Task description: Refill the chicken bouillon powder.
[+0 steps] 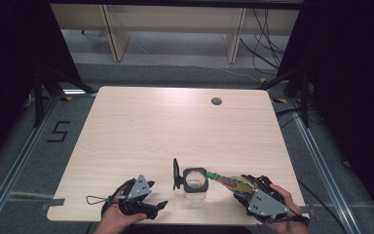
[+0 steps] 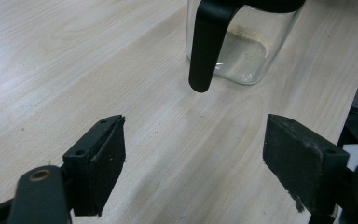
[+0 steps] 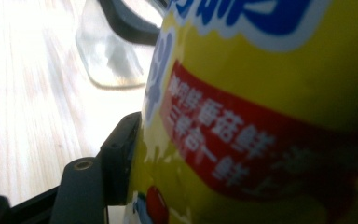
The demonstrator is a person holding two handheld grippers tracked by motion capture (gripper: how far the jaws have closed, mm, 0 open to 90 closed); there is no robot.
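Right gripper (image 1: pixel 243 190): at the table's 5 o'clock edge, jaws clamped on a yellow bottle (image 1: pixel 231 183) (red band and blue lettering on its label).
Yellow bottle: tipped nearly level, green cap end pointing to 9 o'clock, right at the rim of the glass jar (image 1: pixel 195 181).
Glass jar: square, clear, black-rimmed, upright near the front edge at 6 o'clock; its black handle (image 2: pixel 207 44) hangs down one side.
Left gripper (image 1: pixel 158 207): at 7 o'clock, jaws spread wide, nothing between them, jar ahead.
Table (image 1: pixel 175 122): pale wood.
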